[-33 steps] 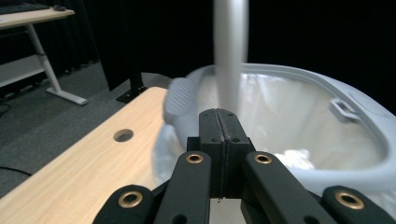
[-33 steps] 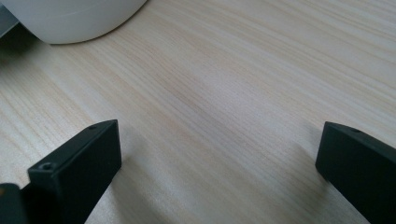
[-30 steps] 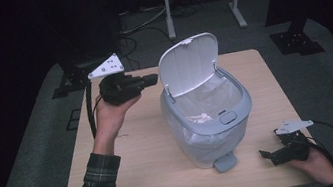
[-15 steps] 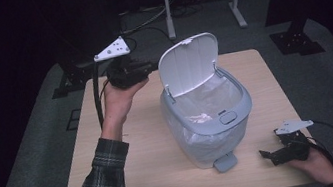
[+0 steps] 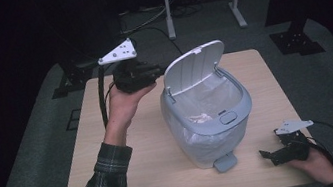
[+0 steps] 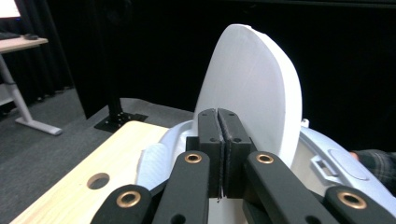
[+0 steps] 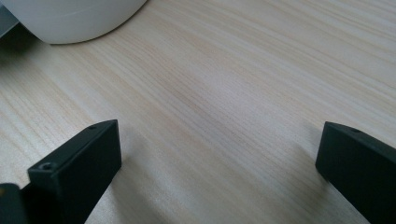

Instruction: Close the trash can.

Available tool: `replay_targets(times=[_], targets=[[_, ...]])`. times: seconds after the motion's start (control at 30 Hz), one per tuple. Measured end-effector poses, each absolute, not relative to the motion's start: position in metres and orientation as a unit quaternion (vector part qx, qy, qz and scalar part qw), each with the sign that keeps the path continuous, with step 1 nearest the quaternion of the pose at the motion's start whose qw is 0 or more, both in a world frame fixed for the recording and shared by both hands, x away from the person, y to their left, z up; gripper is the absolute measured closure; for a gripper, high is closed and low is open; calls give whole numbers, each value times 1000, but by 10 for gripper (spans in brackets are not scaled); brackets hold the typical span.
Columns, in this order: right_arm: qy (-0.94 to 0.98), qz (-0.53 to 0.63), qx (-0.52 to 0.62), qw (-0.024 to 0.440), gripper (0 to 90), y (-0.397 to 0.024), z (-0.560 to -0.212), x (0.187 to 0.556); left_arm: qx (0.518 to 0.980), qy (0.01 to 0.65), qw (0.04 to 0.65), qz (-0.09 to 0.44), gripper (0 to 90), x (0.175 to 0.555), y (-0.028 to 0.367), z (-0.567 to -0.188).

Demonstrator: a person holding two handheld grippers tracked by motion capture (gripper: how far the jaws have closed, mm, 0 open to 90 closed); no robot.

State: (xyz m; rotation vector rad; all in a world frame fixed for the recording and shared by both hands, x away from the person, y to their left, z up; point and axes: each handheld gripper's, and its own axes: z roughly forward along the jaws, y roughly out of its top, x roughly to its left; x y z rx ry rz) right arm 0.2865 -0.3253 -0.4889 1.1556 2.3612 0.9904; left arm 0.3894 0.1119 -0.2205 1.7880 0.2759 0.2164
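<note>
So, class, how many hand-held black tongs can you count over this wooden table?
2. The left black tongs are raised behind the open white lid of the grey bin; the right black tongs rest low at the table's near right corner.

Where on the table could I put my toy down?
The light wooden table is bare left of the pale blue plastic bin, below the raised left gripper, and behind the bin at the far edge. It's tight at the front right, between the bin's foot pedal and the right gripper.
</note>
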Motion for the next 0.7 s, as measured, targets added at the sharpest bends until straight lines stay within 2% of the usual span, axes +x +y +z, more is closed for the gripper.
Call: replay_targets(times=[0.7], targets=[[829,348,405,166,0,-325,-489,287,799,68,595,44,888,365,73,-228]])
